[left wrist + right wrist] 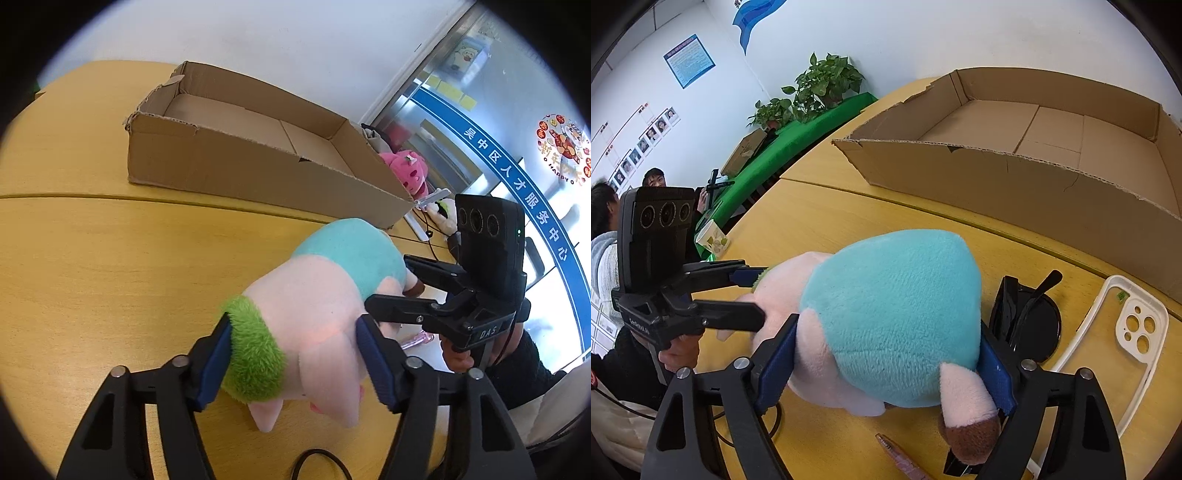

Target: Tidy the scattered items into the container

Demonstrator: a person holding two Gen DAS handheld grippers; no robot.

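A plush pig with a pink body, teal back and green hair [314,288] lies on the yellow table in front of an open cardboard box [240,166]. My left gripper [293,325] has its blue pads pressed on the head, one in the green hair and one on the pink cheek. In the right wrist view my right gripper [890,325] clamps the teal rear of the plush pig [886,295], pads touching both sides. Each gripper shows in the other's view: the right gripper [391,282] and the left gripper [762,295]. The cardboard box [1015,184] holds nothing.
Black sunglasses [1030,325] and a white phone case [1126,325] lie right of the pig, a pink pen-like thing [901,458] in front. A paper cup [711,236] stands at the table's left edge. A pink plush [406,170] sits beyond the box. People sit at far left.
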